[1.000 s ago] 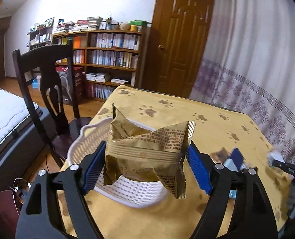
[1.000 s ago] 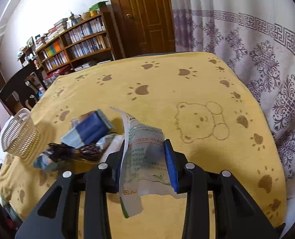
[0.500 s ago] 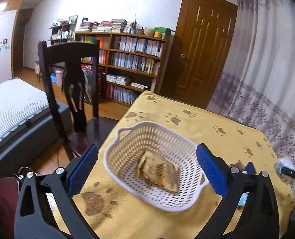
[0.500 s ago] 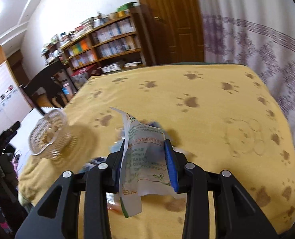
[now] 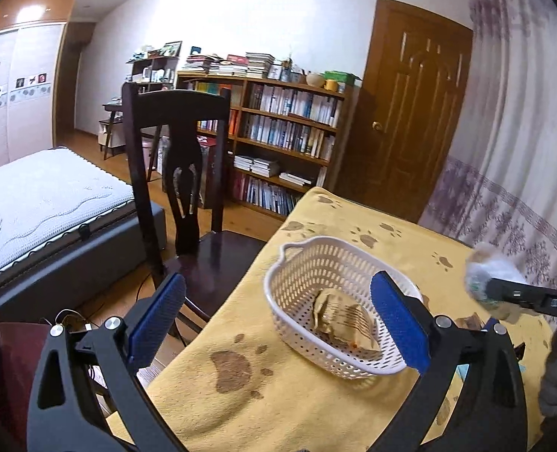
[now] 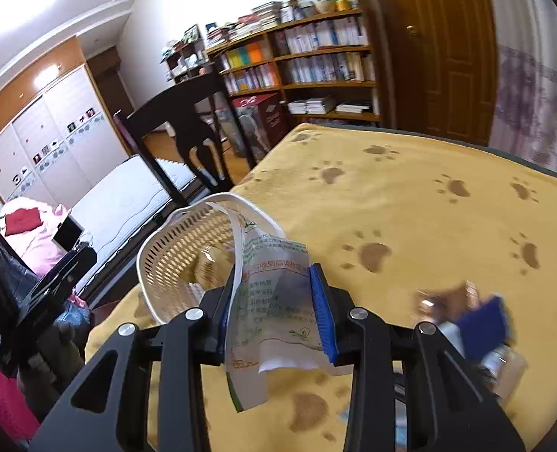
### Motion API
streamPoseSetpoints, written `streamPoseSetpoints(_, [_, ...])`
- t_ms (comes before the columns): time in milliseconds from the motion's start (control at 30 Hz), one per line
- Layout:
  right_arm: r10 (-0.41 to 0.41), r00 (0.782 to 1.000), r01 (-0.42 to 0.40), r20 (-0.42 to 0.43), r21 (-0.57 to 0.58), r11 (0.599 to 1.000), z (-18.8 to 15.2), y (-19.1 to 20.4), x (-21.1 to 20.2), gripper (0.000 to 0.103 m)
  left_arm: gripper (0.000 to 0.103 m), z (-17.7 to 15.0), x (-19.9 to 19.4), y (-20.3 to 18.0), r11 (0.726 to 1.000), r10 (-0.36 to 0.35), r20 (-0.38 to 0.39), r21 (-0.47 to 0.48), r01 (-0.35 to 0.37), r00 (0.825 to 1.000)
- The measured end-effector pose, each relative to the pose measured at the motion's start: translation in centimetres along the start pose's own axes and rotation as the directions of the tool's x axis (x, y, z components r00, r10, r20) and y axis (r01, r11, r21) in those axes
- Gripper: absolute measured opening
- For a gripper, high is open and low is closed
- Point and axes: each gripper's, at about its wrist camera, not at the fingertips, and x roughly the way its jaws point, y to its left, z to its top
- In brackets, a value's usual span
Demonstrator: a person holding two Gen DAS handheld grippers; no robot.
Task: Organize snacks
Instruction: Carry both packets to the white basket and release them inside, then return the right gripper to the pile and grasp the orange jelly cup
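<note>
A white perforated basket (image 5: 308, 263) sits near the left edge of the yellow paw-print tablecloth (image 5: 278, 395). A gold snack packet (image 5: 344, 320) lies inside it. My left gripper (image 5: 278, 324) is open, pulled back above the table corner, nothing between its blue pads. My right gripper (image 6: 274, 312) is shut on a white and green snack packet (image 6: 274, 293), held just short of the basket (image 6: 173, 260). In the left wrist view the right gripper and its packet (image 5: 493, 275) appear at the right edge.
Several loose snacks (image 6: 481, 324) lie blurred on the cloth at the right. A dark wooden chair (image 5: 177, 173) stands beside the table's left edge, with a bed (image 5: 45, 196) beyond it. Bookshelves (image 5: 278, 132), a door (image 5: 410, 113) and a curtain (image 5: 523, 150) are behind.
My left gripper opened and dropped the gold packet into the basket, then drew back. My right gripper carried the white and green packet leftward from the snack pile toward the basket.
</note>
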Motion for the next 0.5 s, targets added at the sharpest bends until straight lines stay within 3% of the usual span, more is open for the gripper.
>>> streamPoseSetpoints(300, [0.024,0.999,-0.025,-0.035,-0.018,1.0,2.4,3.0,6.4,0.038,0.1,-0.2,-0.2,-0.3,1.0,0.0,0.018,0.007,0.0,1.0])
streamPoseSetpoints(367, [0.042,0.999,-0.042,-0.033,-0.014,0.999,2.7,3.0,6.9,0.051,0.1,-0.3,0.0,-0.6,1.0,-0.004,0.012,0.014,0.003,1.0])
streamPoseSetpoints(500, [0.028,1.0,-0.028,-0.01,-0.011,1.0,2.6,2.7,6.7,0.053,0.1,-0.4,0.1,-0.7,1.0,-0.004,0.008,0.021,0.003,1.0])
